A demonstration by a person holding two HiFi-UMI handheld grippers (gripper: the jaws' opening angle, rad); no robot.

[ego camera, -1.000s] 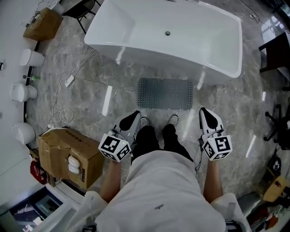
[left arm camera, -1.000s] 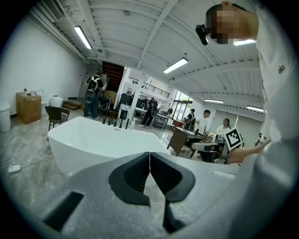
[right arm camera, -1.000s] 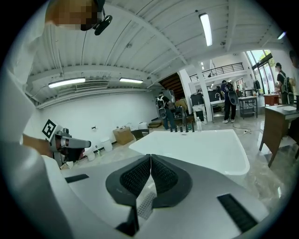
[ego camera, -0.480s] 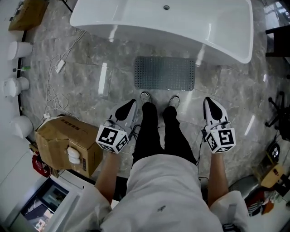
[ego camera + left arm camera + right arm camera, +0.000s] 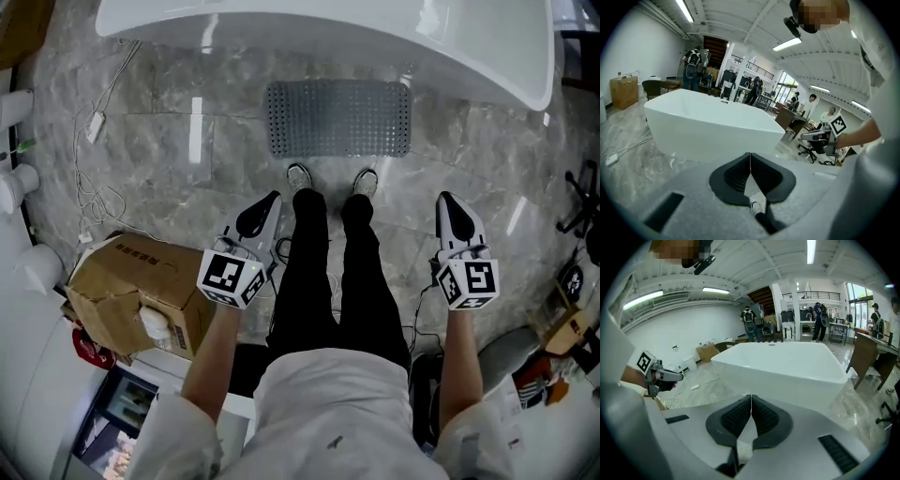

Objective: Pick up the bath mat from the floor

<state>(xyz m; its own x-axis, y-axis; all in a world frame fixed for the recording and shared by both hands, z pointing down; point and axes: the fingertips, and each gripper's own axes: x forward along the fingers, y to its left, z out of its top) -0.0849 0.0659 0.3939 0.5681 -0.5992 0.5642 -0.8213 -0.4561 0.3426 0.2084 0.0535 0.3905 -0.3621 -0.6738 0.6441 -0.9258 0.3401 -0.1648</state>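
A grey dotted bath mat [image 5: 338, 118] lies flat on the marble floor, right in front of the white bathtub [image 5: 319, 23]. The person's shoes stand just behind its near edge. My left gripper [image 5: 265, 210] hangs to the left of the legs, well short of the mat, shut with nothing in it. My right gripper [image 5: 450, 208] is held to the right of the legs, also shut and empty. In the left gripper view the jaws [image 5: 750, 157] meet in a line, with the tub [image 5: 708, 124] beyond. In the right gripper view the closed jaws [image 5: 751, 399] point at the tub [image 5: 787, 364].
An open cardboard box [image 5: 136, 292] sits on the floor by my left arm. White cables [image 5: 94, 202] trail across the floor at left, beside several white containers [image 5: 17, 187]. An office chair base [image 5: 583, 202] stands at right. People stand in the background of both gripper views.
The view has shifted forward: mat and tub have slid up in the frame and the legs have straightened. Both grippers stay shut at the person's sides.
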